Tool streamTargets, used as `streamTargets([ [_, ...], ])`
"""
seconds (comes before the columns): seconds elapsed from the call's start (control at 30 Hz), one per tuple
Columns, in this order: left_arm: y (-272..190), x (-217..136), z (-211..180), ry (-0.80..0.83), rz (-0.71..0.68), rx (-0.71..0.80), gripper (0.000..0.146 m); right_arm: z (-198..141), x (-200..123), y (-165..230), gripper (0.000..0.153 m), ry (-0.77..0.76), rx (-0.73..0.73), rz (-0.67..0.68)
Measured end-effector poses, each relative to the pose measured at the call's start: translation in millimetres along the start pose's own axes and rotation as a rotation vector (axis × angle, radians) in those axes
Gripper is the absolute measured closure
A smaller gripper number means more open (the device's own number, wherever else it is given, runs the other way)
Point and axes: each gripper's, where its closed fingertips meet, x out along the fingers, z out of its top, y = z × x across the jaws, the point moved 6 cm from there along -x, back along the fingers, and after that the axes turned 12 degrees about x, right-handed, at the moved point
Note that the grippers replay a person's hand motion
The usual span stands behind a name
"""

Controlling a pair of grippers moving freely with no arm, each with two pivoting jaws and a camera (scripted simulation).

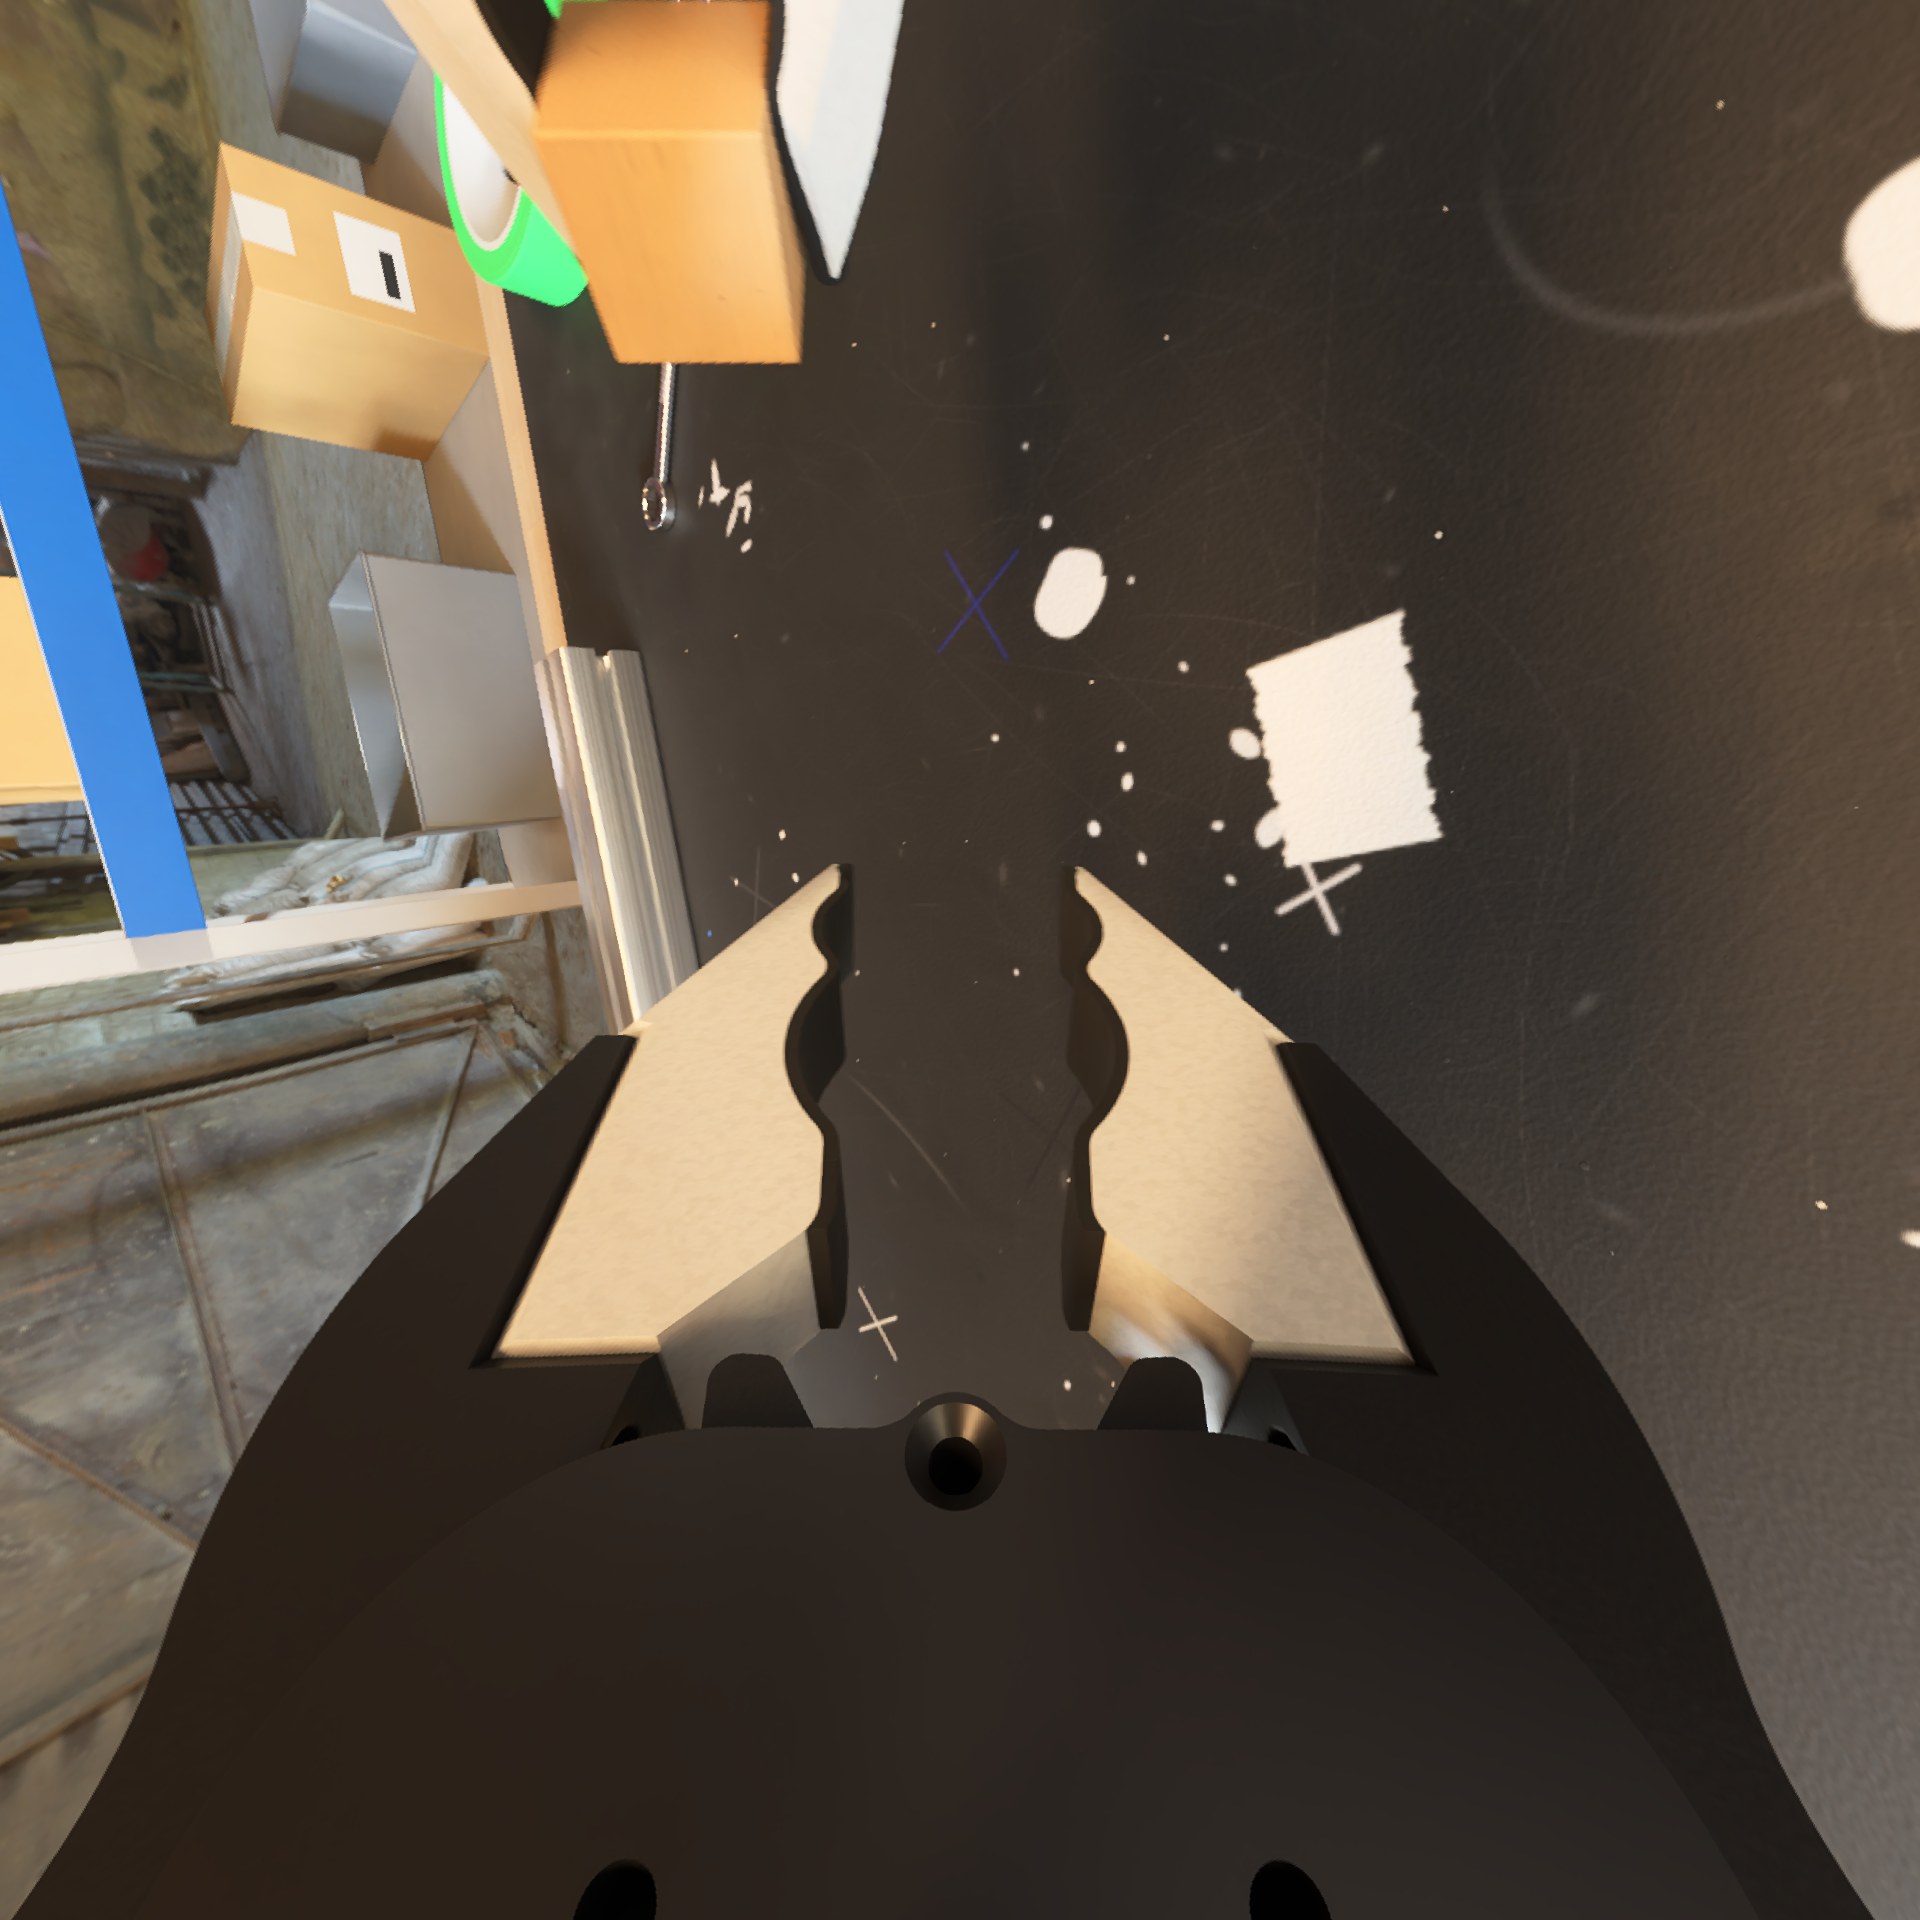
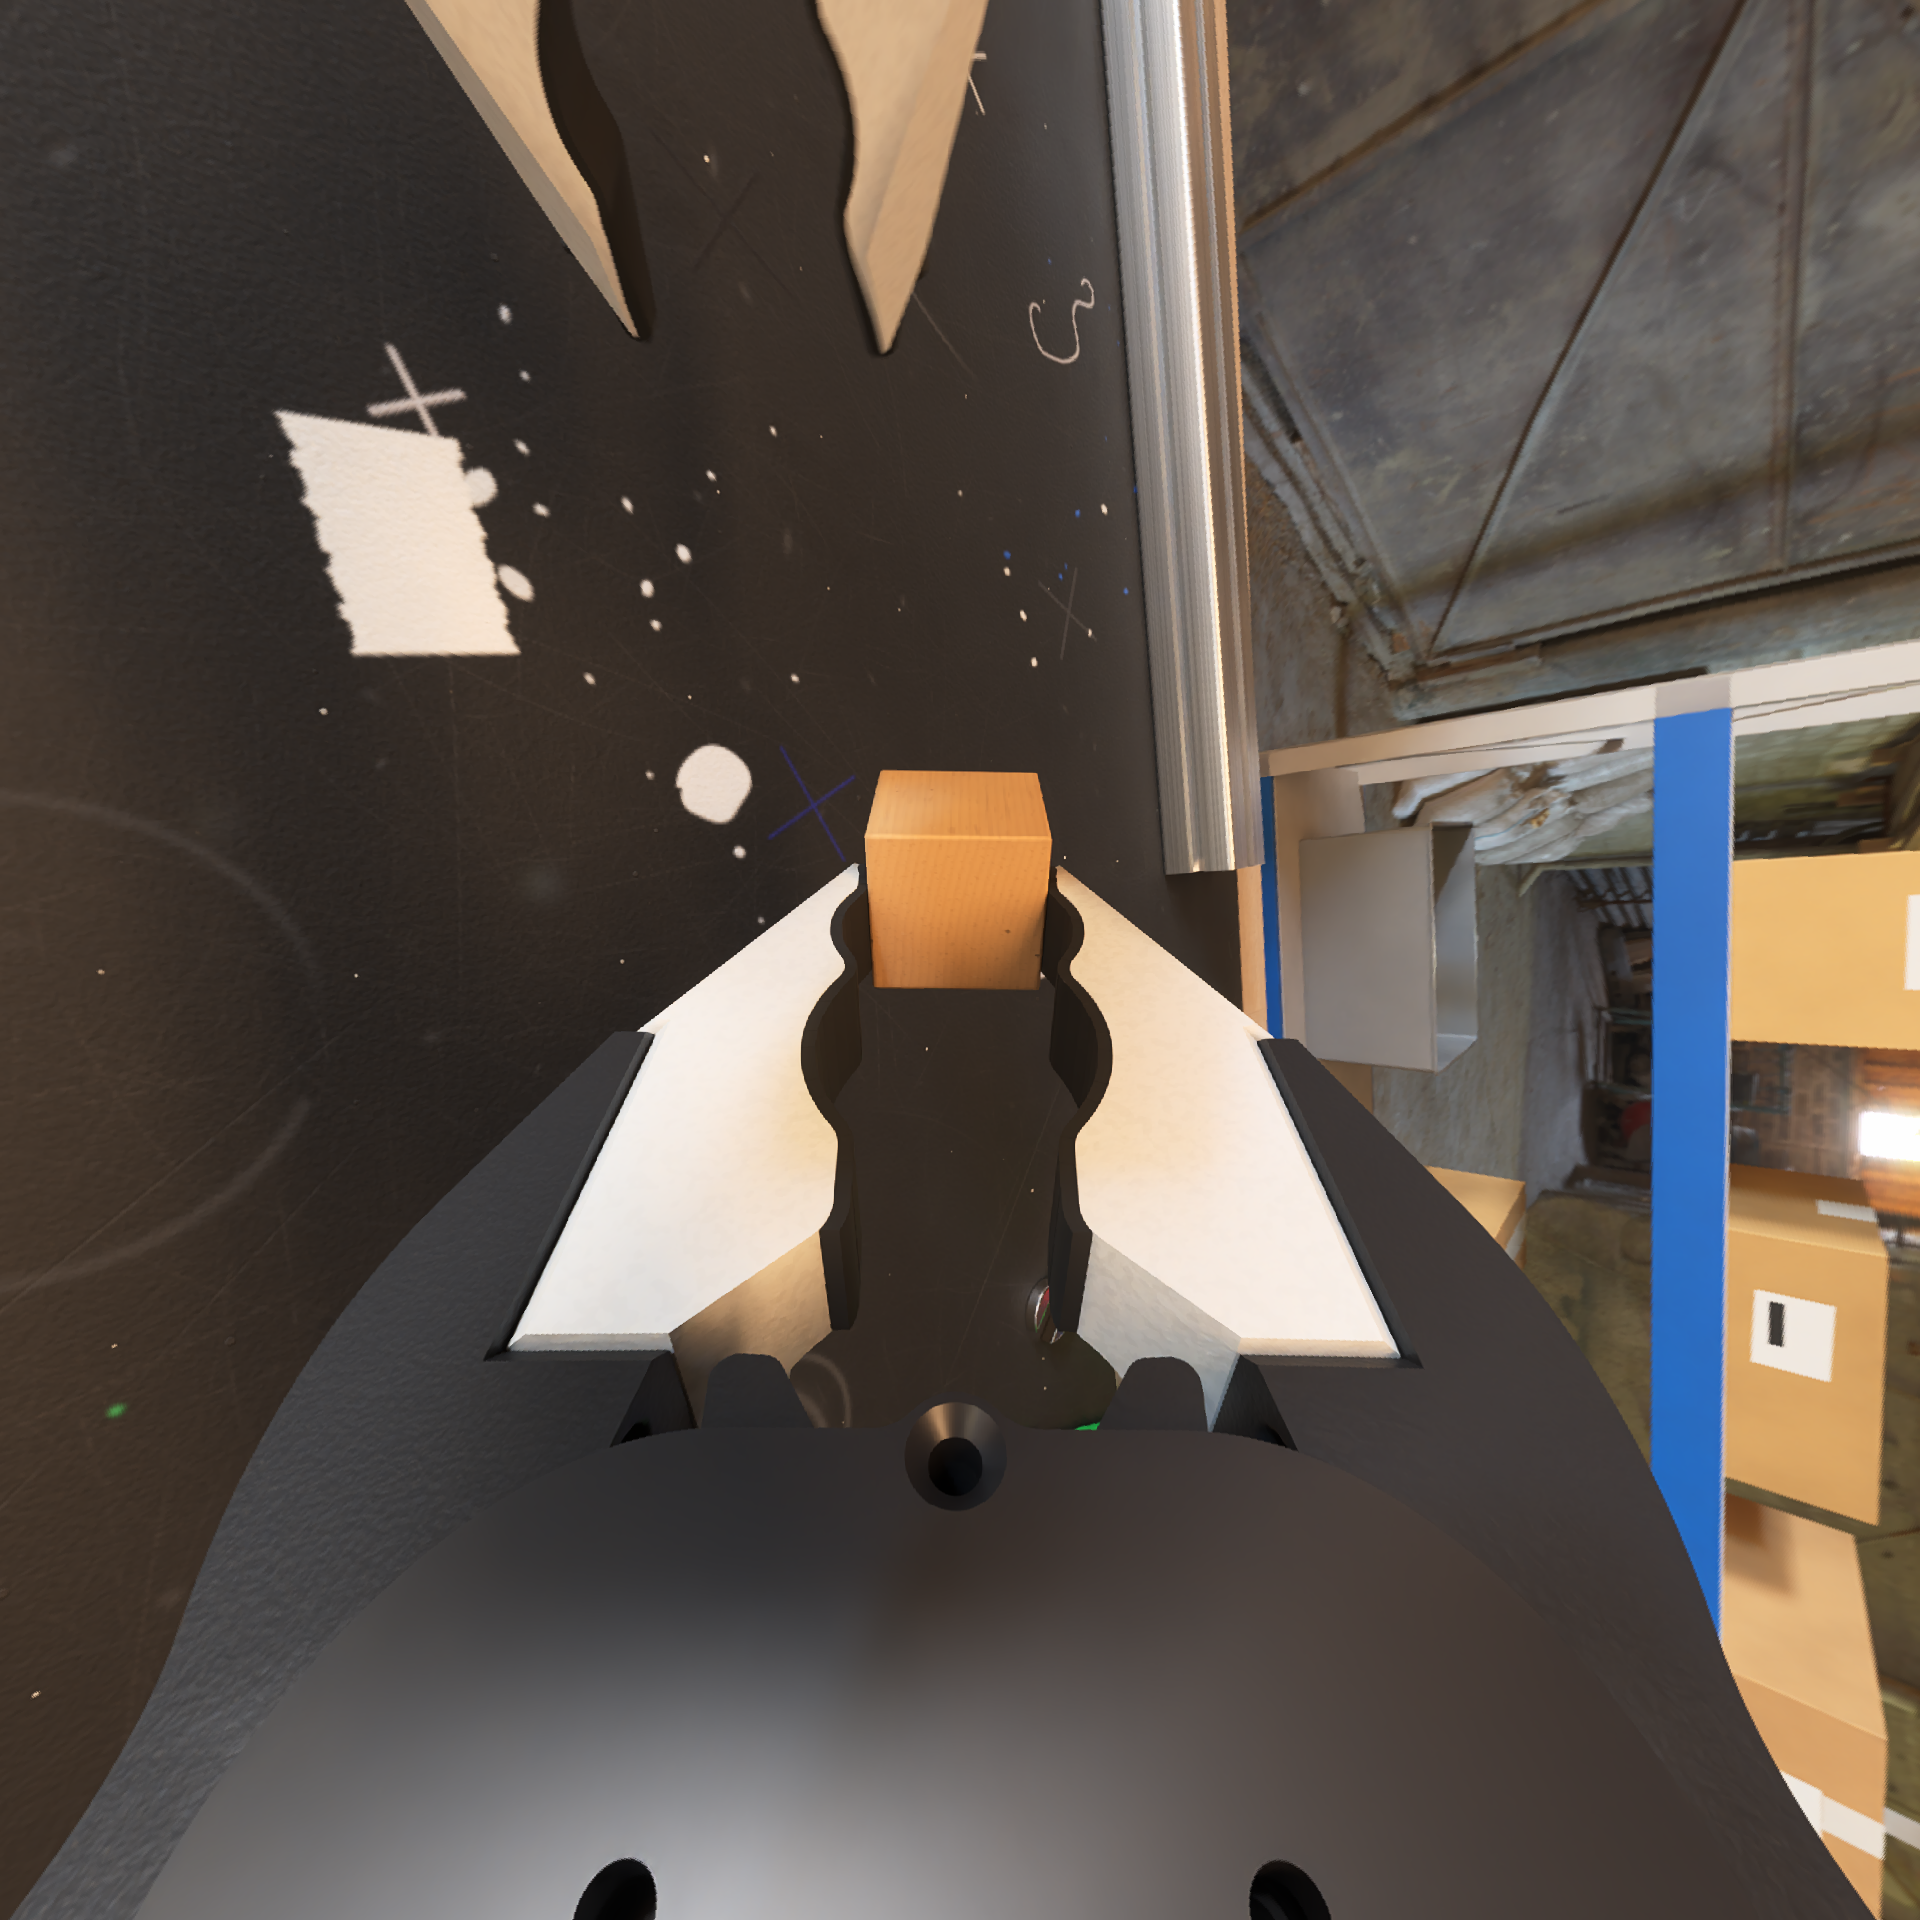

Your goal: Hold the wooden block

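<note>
The wooden block [image 2: 956,883] is a small tan cube held between the tips of my right gripper [image 2: 956,871], which is shut on it over the black table [image 2: 208,1039]. In the left wrist view the block [image 1: 675,208] is at the top, with one white finger [image 1: 836,156] of the right gripper beside it. My left gripper [image 1: 961,878] is open and empty, pointing toward the block from a distance. It also shows at the top of the right wrist view [image 2: 761,341], facing the right gripper.
A small metal wrench [image 1: 662,447] lies on the table below the block, with a green tape roll [image 1: 499,229] beside it. An aluminium rail [image 1: 613,810] runs along the table edge. Past the edge are cardboard boxes [image 1: 332,312], a grey box [image 1: 447,696] and a blue post [image 1: 73,582].
</note>
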Motion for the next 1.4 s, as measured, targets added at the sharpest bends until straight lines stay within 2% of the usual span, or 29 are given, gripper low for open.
streamTargets([
  [0.1, -6.1, 8.1, -4.0, -0.004, 0.034, 0.016, 0.129, 1.5, -2.4, 3.4, 0.121, -0.013, -0.035, -0.016],
  [0.2, -1.3, 7.1, -9.6, 0.069, 0.180, 0.170, 0.138, 3.1, -1.8, 6.2, 0.121, -0.024, -0.062, -0.021],
  [0.47, 9.5, -7.5, -17.6, 0.057, 0.198, 0.305, 0.145, 6.3, 4.1, 14.6, 0.121, -0.032, -0.132, -0.049],
  [0.67, 10.4, -8.4, -21.7, 0.018, 0.173, 0.349, 0.146, 7.4, 6.8, 16.6, 0.121, -0.030, -0.152, -0.070],
  [1.27, 7.8, -3.2, -27.7, 0.023, 0.155, 0.127, 0.146, 10.7, 4.4, 20.7, 0.121, -0.063, -0.177, -0.054],
  [1.4, 7.5, -3.4, -28.6, 0.024, 0.163, 0.115, 0.146, 12.3, 4.1, 22.1, 0.121, -0.077, -0.178, -0.046],
])
